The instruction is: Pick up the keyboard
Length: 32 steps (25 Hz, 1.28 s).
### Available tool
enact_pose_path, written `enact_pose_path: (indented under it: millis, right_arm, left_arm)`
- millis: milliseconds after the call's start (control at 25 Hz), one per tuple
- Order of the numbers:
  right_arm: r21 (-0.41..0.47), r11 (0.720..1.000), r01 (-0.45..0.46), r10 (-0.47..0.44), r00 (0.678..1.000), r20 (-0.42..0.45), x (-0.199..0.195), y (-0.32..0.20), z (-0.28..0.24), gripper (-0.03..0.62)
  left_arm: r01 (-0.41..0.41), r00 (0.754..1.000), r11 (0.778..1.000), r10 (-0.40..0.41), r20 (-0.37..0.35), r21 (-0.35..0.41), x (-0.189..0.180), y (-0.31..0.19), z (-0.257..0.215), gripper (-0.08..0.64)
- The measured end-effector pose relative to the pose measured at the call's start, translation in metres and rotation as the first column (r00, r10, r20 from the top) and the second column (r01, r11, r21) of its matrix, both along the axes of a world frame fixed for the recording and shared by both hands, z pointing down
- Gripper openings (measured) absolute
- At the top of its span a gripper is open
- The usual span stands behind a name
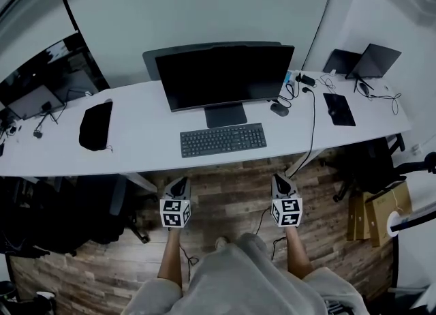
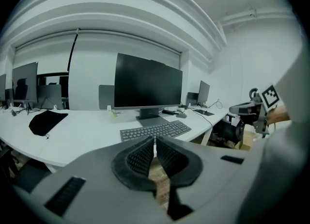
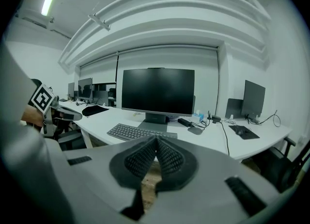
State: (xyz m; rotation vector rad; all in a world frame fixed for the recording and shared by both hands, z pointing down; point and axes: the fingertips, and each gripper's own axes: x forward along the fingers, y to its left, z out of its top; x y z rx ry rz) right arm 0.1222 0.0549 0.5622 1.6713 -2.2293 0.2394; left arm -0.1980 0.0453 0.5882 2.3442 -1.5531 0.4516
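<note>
A dark keyboard (image 1: pixel 223 139) (image 2: pixel 155 131) (image 3: pixel 138 132) lies flat on the white desk (image 1: pixel 143 146), just in front of the monitor's stand. My left gripper (image 1: pixel 179 183) (image 2: pixel 155 140) hovers over the wooden floor short of the desk's front edge, below the keyboard's left end. Its jaws are shut with nothing between them. My right gripper (image 1: pixel 279 179) (image 3: pixel 156 139) is level with it, below the keyboard's right end, and is also shut and empty. Both point toward the desk, and neither touches the keyboard.
A large black monitor (image 1: pixel 225 75) stands behind the keyboard. A black pouch (image 1: pixel 95 124) lies to the left. To the right are a mouse (image 1: pixel 278 109), a cable (image 1: pixel 312 129) hanging over the edge, and a dark pad (image 1: pixel 338 109). Chairs and cardboard boxes (image 1: pixel 375 215) flank the floor.
</note>
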Motion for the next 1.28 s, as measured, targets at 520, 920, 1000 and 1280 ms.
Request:
enact_pose_path:
  millis: [520,920,1000,1280]
  right_arm:
    - [-0.031,1.000,-0.004,0.004,1.000,0.018,0.004,-0.046,0.026,-0.002]
    - [-0.040,0.999,0.012,-0.010,0.999,0.034,0.011,-0.129,0.033,0.000]
    - [-0.047,0.999,0.025,-0.023,0.999,0.037,0.012,-0.147,0.034,0.000]
    - [-0.066,0.996,0.066,-0.064,0.997,0.032,0.019,-0.214,0.039,0.000]
  left_arm:
    - [-0.022,0.999,1.000,0.022,0.025,-0.019,0.008,-0.052,0.014,0.018]
    - [0.020,0.999,0.999,-0.018,0.045,-0.033,0.003,-0.121,0.016,0.018]
    - [0.034,0.998,0.999,-0.032,0.048,-0.040,0.003,-0.134,0.017,0.018]
    - [0.097,0.994,0.992,-0.093,0.050,-0.078,0.002,-0.180,0.025,0.018]
